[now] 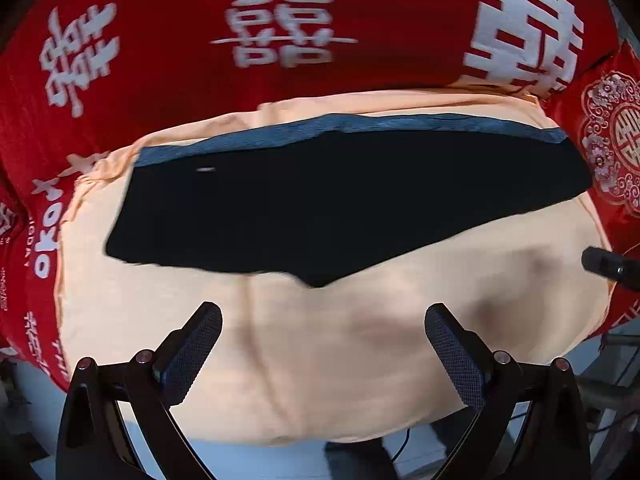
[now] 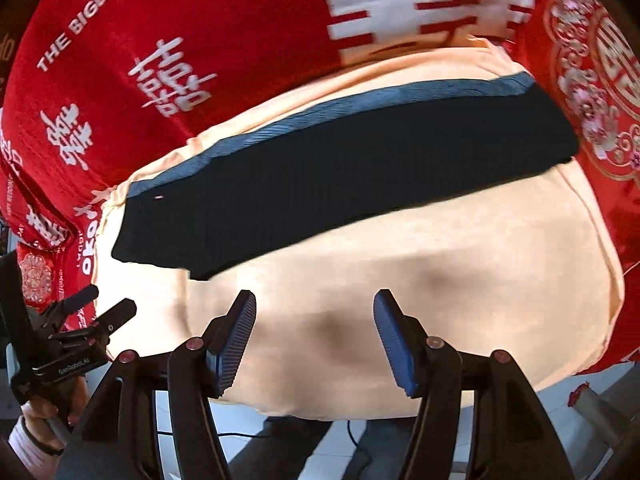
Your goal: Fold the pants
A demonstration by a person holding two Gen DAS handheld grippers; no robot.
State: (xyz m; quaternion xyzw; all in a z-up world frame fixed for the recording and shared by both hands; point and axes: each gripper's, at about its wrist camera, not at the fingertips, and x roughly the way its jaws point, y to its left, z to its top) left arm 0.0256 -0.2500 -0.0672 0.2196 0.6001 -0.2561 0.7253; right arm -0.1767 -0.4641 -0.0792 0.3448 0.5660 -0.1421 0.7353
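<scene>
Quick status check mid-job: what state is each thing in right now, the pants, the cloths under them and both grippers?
Black pants with grey-blue waistband: folded, lying flat, released.
Peach cloth: spread under the pants, lightly creased.
Red bedspread with white characters: spread beneath the peach cloth.
Left gripper: open, empty, above the peach cloth.
Right gripper: open, empty, above the peach cloth.

Both tongs [image 1: 323,354] [image 2: 315,338] agape, empty, angled downward

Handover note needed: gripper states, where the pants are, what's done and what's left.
Left gripper: open, empty, above the peach cloth.
Right gripper: open, empty, above the same cloth.
Black pants with a blue-grey waistband: lying flat as a compact shape on the peach cloth, over the red patterned bedspread.
Done: looks at least partly folded.
Left: possibly another fold; check.
</scene>
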